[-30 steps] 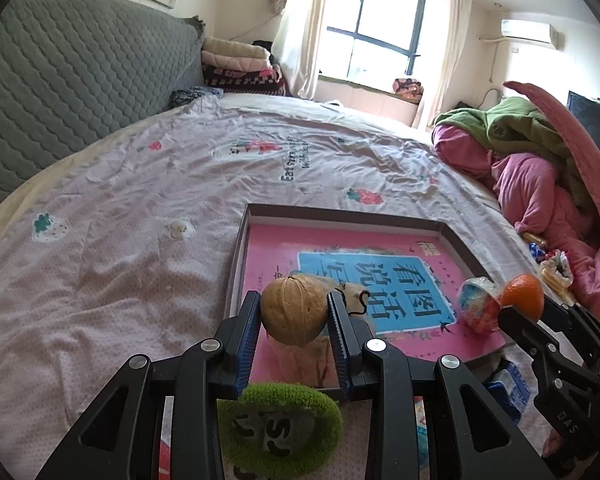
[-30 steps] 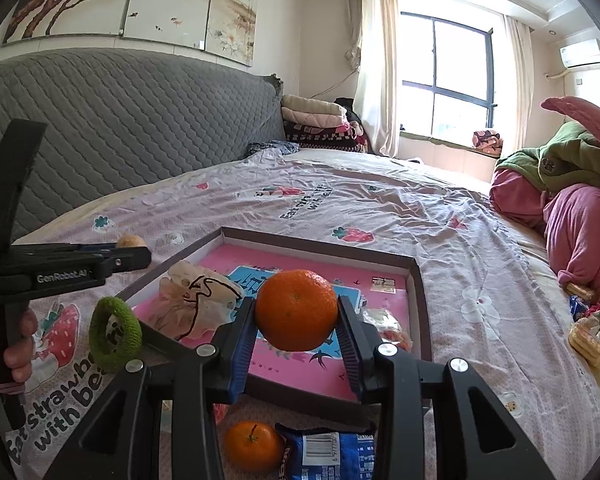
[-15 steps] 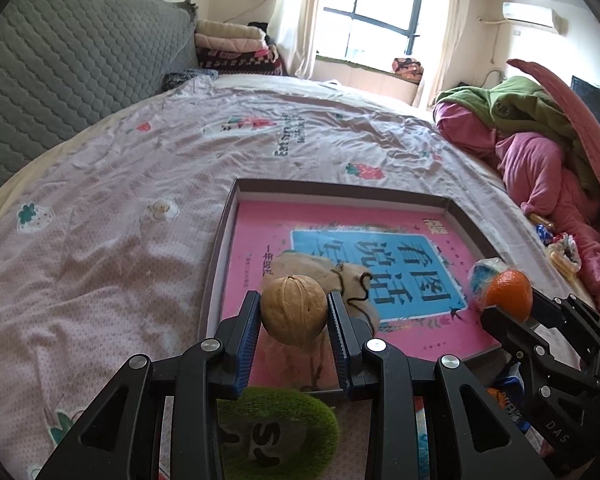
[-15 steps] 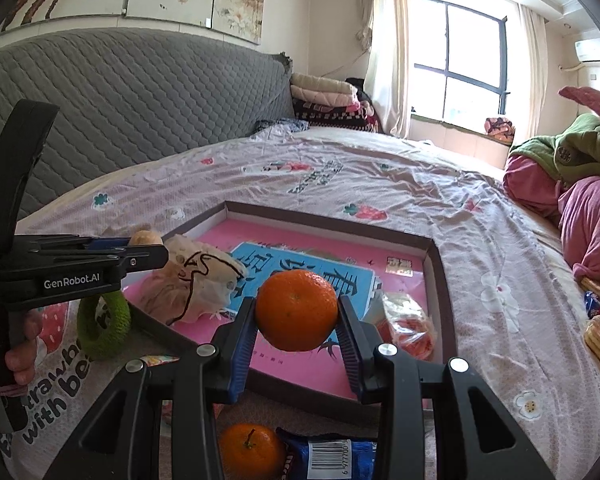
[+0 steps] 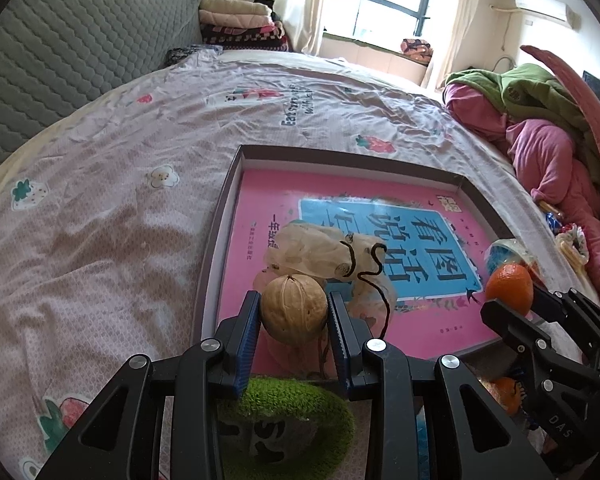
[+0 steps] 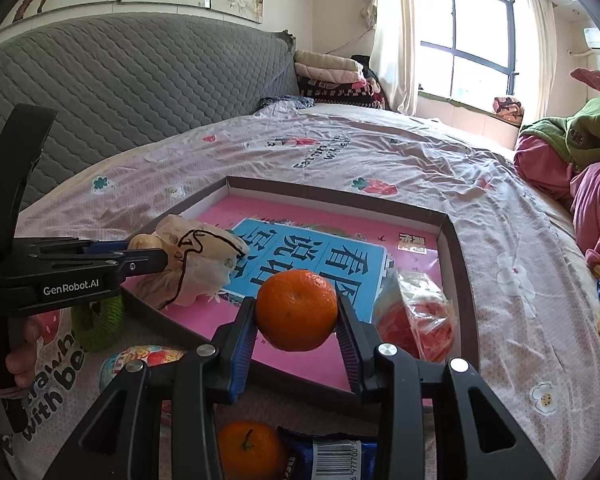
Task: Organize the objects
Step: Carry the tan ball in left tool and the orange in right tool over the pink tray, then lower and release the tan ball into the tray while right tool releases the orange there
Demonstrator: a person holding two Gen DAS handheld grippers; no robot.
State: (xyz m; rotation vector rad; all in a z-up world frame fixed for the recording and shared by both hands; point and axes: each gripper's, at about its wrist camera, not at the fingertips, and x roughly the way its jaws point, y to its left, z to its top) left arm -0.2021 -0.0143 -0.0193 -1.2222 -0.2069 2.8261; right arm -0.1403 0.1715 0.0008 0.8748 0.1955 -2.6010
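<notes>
A shallow box (image 5: 352,158) (image 6: 456,236) with a pink and blue book cover as its floor lies on the bed. My left gripper (image 5: 293,314) is shut on a tan walnut (image 5: 293,309), held over the box's near left corner. My right gripper (image 6: 296,314) is shut on an orange mandarin (image 6: 296,309) (image 5: 509,289) above the box's near edge. Inside the box lie a crumpled beige bag with a black cord (image 5: 332,254) (image 6: 198,260) and a clear bag of red snacks (image 6: 420,320).
Outside the box's near edge lie a green knitted ring (image 5: 288,408) (image 6: 98,320), a second mandarin (image 6: 250,450), a blue packet (image 6: 332,456) and a colourful wrapped sweet (image 6: 140,362). Pink and green bedding (image 5: 540,120) is heaped at the right. A grey headboard (image 6: 120,80) runs along the left.
Both grippers have sunk and moved forward toward the box, each keeping its fruit or nut. The box now appears larger and closer in both views.
</notes>
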